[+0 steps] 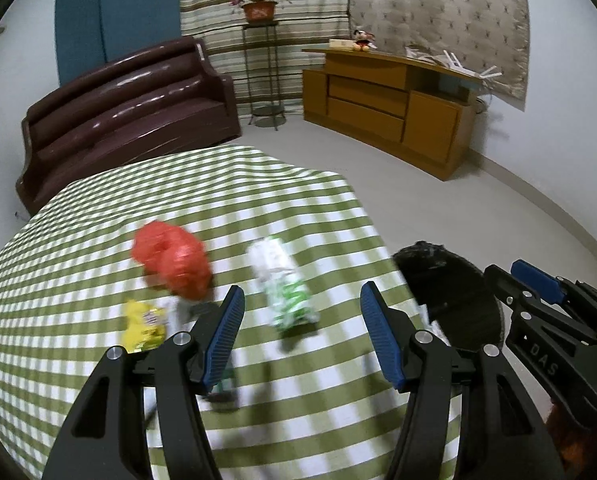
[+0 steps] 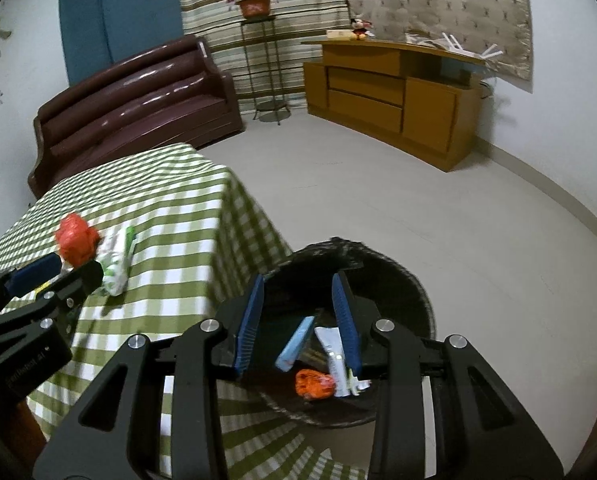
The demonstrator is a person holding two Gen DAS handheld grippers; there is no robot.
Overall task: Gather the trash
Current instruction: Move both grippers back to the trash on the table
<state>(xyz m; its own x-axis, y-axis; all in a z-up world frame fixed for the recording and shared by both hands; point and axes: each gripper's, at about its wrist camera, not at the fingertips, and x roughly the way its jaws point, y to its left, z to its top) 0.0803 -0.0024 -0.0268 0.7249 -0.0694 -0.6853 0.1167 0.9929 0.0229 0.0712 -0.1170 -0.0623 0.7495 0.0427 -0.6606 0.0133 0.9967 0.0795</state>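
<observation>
Table as landmark: yellow wrapper, red crumpled bag, green-white wrapper on top; your left gripper above, fingers apart, empty; black bin off right edge; right gripper over it, part-open, empty; mid-collection: next, close left on green-white wrapper

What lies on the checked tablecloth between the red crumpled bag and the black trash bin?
In the left wrist view, a white-and-green wrapper lies between the red bag and the black bin; otherwise bare cloth.
</observation>
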